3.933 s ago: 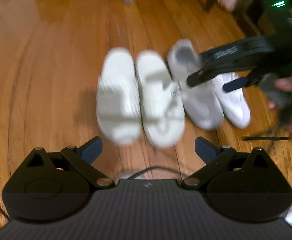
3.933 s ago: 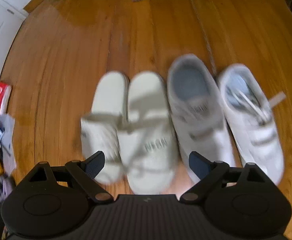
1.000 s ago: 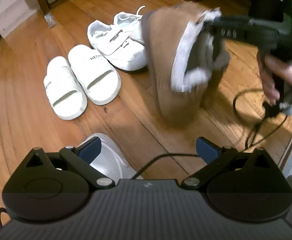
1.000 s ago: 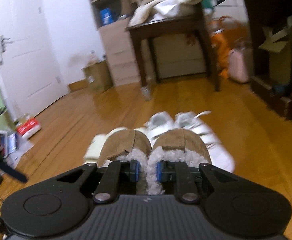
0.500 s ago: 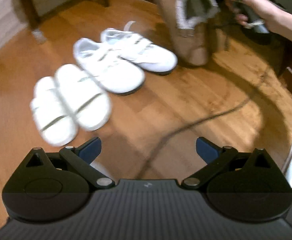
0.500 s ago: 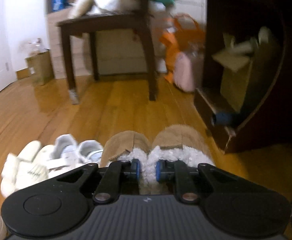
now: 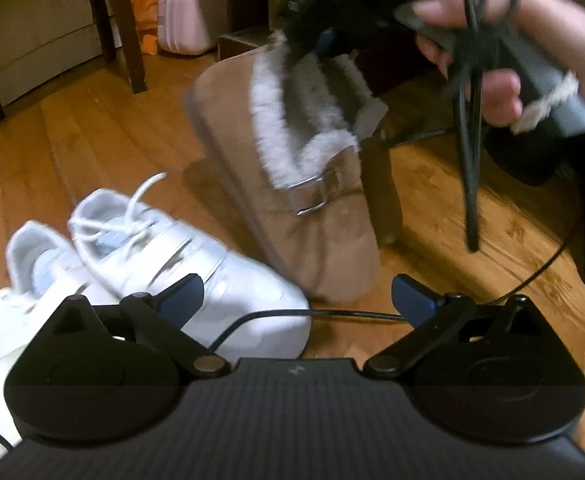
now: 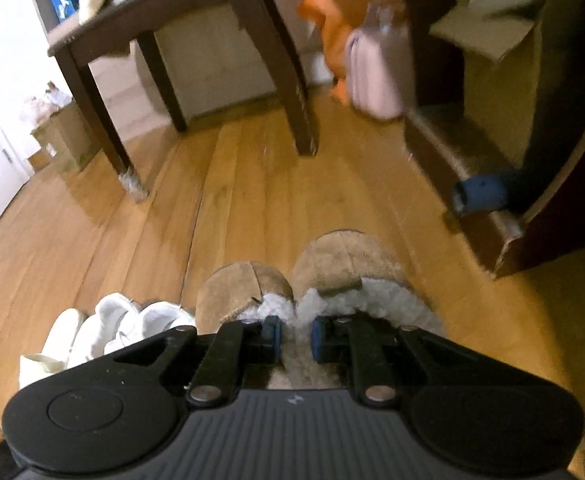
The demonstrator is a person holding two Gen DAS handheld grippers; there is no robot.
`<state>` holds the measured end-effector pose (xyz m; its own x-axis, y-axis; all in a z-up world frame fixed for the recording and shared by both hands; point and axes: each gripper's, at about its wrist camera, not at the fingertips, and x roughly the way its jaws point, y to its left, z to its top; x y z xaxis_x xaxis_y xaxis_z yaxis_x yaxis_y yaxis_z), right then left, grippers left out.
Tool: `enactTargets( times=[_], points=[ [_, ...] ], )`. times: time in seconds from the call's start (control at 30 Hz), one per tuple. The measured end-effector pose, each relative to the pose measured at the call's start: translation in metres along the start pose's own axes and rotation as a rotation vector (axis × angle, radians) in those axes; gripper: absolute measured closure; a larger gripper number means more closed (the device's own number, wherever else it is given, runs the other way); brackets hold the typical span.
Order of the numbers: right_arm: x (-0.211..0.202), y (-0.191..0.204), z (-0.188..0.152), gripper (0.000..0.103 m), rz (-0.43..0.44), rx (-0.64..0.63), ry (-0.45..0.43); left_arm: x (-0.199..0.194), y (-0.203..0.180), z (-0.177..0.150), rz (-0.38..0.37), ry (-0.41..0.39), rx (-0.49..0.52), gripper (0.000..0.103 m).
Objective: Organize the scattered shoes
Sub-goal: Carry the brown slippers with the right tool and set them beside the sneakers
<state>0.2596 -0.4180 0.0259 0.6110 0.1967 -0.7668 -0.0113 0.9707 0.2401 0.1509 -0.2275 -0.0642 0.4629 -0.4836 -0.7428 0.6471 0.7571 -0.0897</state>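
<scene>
my right gripper (image 8: 295,338) pinching the tan fleece-lined slippers (image 8: 312,280) together beside white strap sneakers (image 7: 164,256), left gripper (image 7: 297,297) gaping, holding nothing

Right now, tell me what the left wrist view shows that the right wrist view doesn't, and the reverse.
Only the left wrist view shows the right hand around its gripper handle, a buckle strap on the brown fleece slippers, and the open left gripper. Only the right wrist view shows the right gripper pinching the slippers' fleece lining, the white slides, and a cardboard box. Both share the slippers, the white sneakers, the pink suitcase and the wooden floor.
</scene>
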Motion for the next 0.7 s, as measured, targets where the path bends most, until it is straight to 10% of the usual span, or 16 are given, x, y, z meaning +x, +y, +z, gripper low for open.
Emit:
enactTargets(
  times=[0.17,0.7],
  points=[
    [0.011,-0.007,0.015,0.029,0.016,0.085,0.081,0.011,-0.006,0.006,0.038,0.009,-0.079,0.001],
    [-0.017,-0.034,-0.033,0.028,0.048,0.161,0.132,-0.014,0.014,0.03,0.09,0.19,-0.308,0.001]
  ],
)
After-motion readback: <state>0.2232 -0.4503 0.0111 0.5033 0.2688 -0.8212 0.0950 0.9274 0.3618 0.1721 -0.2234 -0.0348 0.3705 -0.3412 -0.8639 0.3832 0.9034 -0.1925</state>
